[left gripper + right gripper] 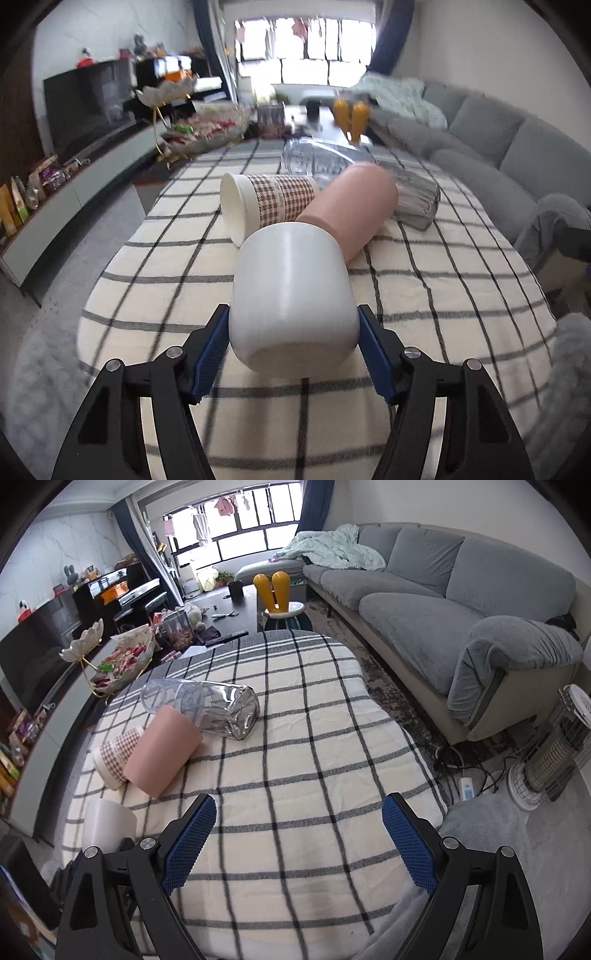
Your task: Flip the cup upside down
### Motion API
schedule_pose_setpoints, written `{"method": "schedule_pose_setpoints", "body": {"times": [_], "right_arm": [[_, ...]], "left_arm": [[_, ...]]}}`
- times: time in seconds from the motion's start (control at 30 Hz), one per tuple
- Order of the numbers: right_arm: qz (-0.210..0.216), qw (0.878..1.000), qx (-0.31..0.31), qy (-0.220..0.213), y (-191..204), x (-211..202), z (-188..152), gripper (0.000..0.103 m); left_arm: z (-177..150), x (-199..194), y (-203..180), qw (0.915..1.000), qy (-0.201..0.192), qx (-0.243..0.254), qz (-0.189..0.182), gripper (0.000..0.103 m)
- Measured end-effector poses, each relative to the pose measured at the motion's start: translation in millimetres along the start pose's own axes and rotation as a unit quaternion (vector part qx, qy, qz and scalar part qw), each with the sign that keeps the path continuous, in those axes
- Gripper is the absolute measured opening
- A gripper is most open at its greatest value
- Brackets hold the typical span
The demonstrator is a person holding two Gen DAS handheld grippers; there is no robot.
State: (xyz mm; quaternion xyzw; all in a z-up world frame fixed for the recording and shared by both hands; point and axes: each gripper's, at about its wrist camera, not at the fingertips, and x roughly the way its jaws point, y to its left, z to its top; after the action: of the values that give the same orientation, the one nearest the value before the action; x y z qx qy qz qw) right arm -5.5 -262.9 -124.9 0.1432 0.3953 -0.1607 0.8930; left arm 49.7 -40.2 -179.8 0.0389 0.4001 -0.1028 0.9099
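Note:
A white cup (291, 295) lies on its side on the checked tablecloth (443, 295), its closed base toward my left wrist camera. My left gripper (293, 332) is shut on the white cup, blue pads on both flanks near the base. Behind it lie a pink cup (354, 206), a houndstooth paper cup (266, 203) and a clear glass (314, 158), all on their sides. In the right wrist view the white cup (107, 823) sits at the left edge. My right gripper (299, 834) is open and empty above the cloth.
A ribbed grey glass (417, 199) lies right of the pink cup. A snack bowl (203, 129) stands at the table's far left. A grey sofa (443, 602) runs along the right, and a heater (554, 753) stands on the floor.

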Motion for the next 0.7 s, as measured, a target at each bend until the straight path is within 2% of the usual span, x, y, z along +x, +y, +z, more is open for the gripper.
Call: {"method": "schedule_pose_setpoints", "body": {"times": [0.1,0.17,0.23,0.3,0.37,0.4,0.47,0.57,0.6,0.7], "right_arm": [[0.011,1.0,0.011,0.01,4.5,-6.9,7.1,0.092],[0.013,1.0,0.012,0.015,9.9,-11.4,13.9,0.092],[0.016,1.0,0.016,0.021,14.9,-16.2,21.1,0.092],[0.023,0.999,0.025,0.026,17.9,-22.3,27.9,0.092],[0.033,0.998,0.035,0.032,19.4,-25.6,31.4,0.092],[0.036,0.998,0.04,0.037,19.7,-26.2,33.4,0.092],[0.044,0.997,0.051,0.047,20.1,-25.7,37.8,0.092],[0.055,0.994,0.068,0.063,17.8,-19.2,45.5,0.092],[0.058,0.993,0.073,0.066,16.7,-17.4,46.9,0.092],[0.065,0.991,0.091,0.077,11.8,-8.9,55.9,0.092]], "left_arm": [[18.4,-3.6,-2.1,0.9982,0.053,0.024,0.014,0.066],[31.6,-2.9,-2.5,0.9941,0.104,0.03,0.005,0.066],[42.9,0.8,-4.9,0.9849,0.166,0.048,-0.002,0.066],[49.2,3.9,-8.8,0.9746,0.211,0.075,-0.001,0.066],[54.1,12.0,-14.7,0.9555,0.276,0.103,-0.01,0.066],[55.3,14.6,-16.4,0.9494,0.294,0.109,-0.011,0.066],[58.3,22.9,-21.5,0.9313,0.341,0.127,-0.009,0.066],[59.9,39.7,-25.9,0.8998,0.415,0.135,-0.014,0.066],[59.6,46.8,-29.0,0.8861,0.441,0.14,-0.014,0.066],[60.2,59.7,-38.7,0.8583,0.488,0.158,-0.015,0.066]]}}
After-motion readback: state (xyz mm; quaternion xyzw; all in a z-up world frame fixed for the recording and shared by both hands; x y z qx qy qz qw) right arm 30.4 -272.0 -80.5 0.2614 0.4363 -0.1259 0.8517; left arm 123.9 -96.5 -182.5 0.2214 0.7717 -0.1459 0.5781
